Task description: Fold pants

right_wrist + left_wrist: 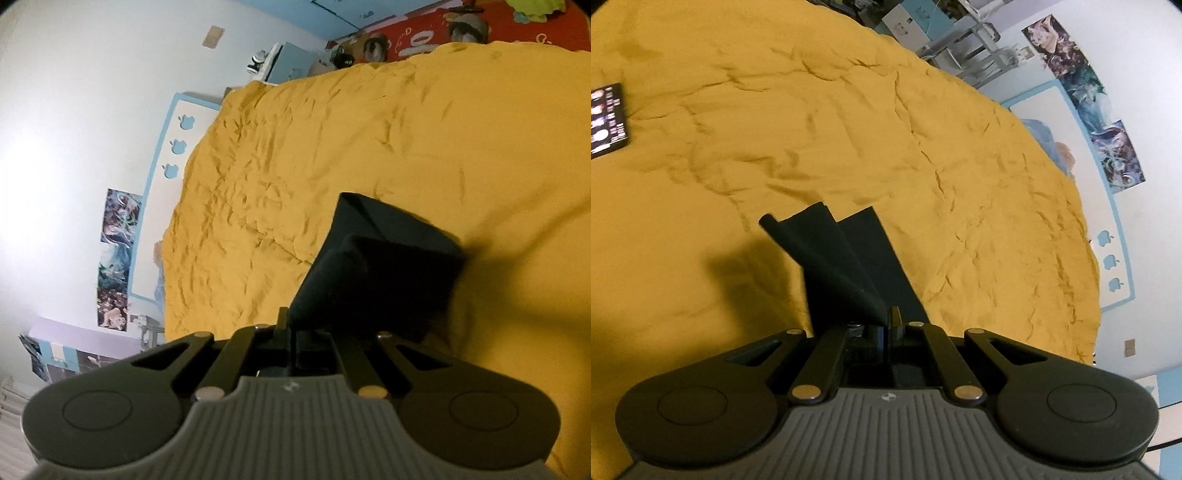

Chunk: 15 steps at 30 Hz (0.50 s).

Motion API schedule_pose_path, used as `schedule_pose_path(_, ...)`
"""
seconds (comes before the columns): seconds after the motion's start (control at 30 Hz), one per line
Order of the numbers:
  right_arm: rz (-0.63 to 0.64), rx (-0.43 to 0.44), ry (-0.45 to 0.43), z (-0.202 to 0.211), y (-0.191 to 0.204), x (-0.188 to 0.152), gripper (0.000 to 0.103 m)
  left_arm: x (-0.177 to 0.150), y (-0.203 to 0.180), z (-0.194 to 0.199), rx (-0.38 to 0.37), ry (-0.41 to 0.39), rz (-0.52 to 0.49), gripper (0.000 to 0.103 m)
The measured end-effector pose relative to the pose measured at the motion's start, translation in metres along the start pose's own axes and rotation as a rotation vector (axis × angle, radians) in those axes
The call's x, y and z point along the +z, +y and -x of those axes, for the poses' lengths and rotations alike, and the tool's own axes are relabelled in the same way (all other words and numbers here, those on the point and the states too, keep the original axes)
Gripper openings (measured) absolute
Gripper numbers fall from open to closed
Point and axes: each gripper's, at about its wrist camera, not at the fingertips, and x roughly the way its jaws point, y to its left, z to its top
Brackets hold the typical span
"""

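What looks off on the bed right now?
Nothing is spilled or damaged. The yellow bedspread is heavily wrinkled, and the dark pants hang unevenly from both claws, one layer curling at its far end.

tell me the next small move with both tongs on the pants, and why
Probably carry both pinched edges forward and lower them onto the flat part. The left tongs and right tongs are each shut on the dark pants, lifted off the yellow bedspread, with another layer lying flat underneath.
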Motion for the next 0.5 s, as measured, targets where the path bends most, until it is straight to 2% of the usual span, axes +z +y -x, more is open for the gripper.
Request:
schedule_pose_path(0.27, -0.032, -0.032, 0.024, -0.058, 0.014, 0.036, 0.0, 0.016, -0.008, -0.056, 0.071, 0.039, 0.077, 0.001)
schedule_pose_path(0.5, -0.061, -0.109, 0.079, -0.134, 0.015, 0.069, 0.0, 0.025, -0.029, -0.124, 0.159, 0.081, 0.073, 0.001)
